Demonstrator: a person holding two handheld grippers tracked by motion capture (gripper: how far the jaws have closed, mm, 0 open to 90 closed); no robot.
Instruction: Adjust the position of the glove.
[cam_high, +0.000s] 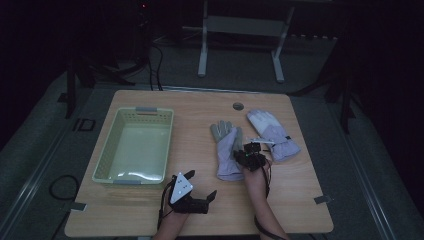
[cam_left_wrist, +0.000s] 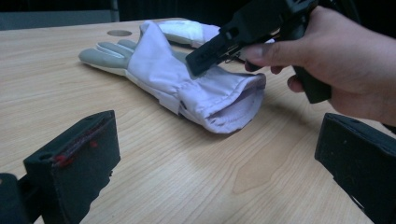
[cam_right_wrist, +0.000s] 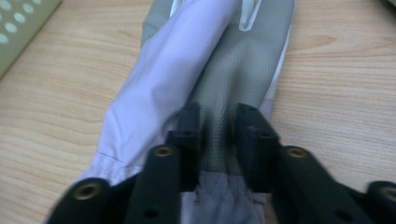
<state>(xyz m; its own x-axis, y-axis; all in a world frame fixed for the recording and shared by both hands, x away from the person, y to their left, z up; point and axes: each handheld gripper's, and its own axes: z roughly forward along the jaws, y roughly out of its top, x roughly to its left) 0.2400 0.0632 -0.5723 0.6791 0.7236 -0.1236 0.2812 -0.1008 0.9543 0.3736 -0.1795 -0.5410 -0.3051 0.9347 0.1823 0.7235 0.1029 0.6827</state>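
The right gripper (cam_right_wrist: 217, 123) stands over the near glove (cam_right_wrist: 205, 65), jaws narrow, a ridge of its grey palm cloth between the pads just above the cuff; whether they pinch it I cannot tell. The left gripper (cam_left_wrist: 210, 154) rests wide, bare table (cam_left_wrist: 196, 177) between its jaws, the glove's cuff beyond them. No writing can be read.

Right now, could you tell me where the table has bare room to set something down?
Bare wood lies between the basket and the near glove, and along the table's front right edge. It is crowded around both gloves, where the right gripper works beside the far glove.
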